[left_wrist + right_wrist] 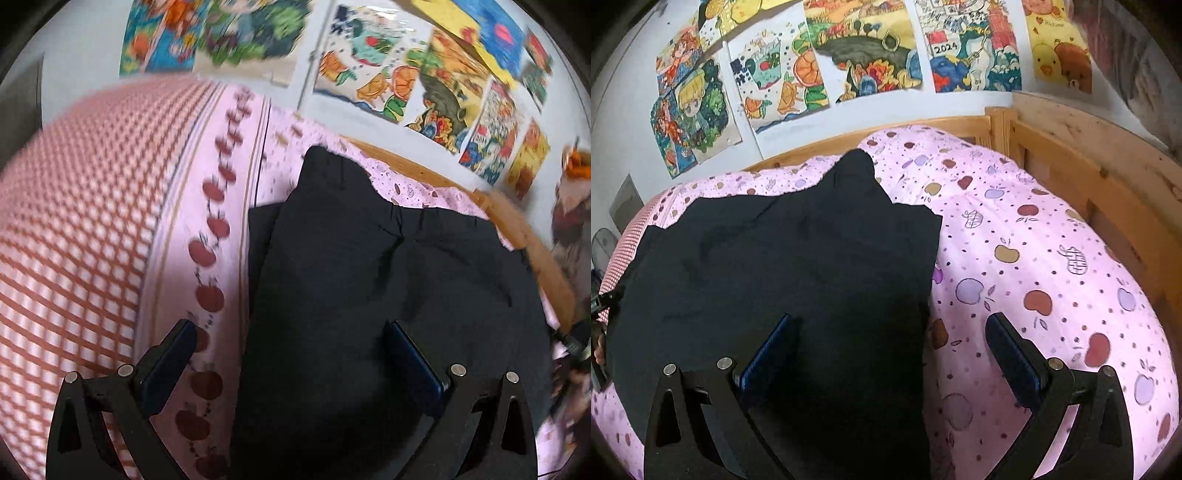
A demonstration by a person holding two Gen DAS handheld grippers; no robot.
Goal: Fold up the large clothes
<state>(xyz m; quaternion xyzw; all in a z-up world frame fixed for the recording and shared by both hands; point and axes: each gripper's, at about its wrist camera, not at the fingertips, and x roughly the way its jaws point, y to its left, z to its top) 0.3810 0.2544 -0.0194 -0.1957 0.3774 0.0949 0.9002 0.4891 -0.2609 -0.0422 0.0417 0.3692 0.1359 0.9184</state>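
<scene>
A large dark garment point(388, 277) lies spread on a pink apple-print bedsheet point(229, 206). In the left wrist view my left gripper point(291, 332) is open above the garment's left edge, one finger over the sheet and the other over the dark cloth. In the right wrist view the same garment point(783, 266) fills the left and middle, with a narrow part reaching toward the headboard. My right gripper point(890, 325) is open over the garment's right edge, nothing between its fingers. The other gripper shows partly at the far left edge.
A wooden bed frame point(1071, 155) borders the back and right of the pink sheet point(1034, 258). Colourful drawings point(857, 48) cover the white wall behind. A red-and-white checked cover point(74, 229) lies left of the garment. A fan point(602, 247) stands at far left.
</scene>
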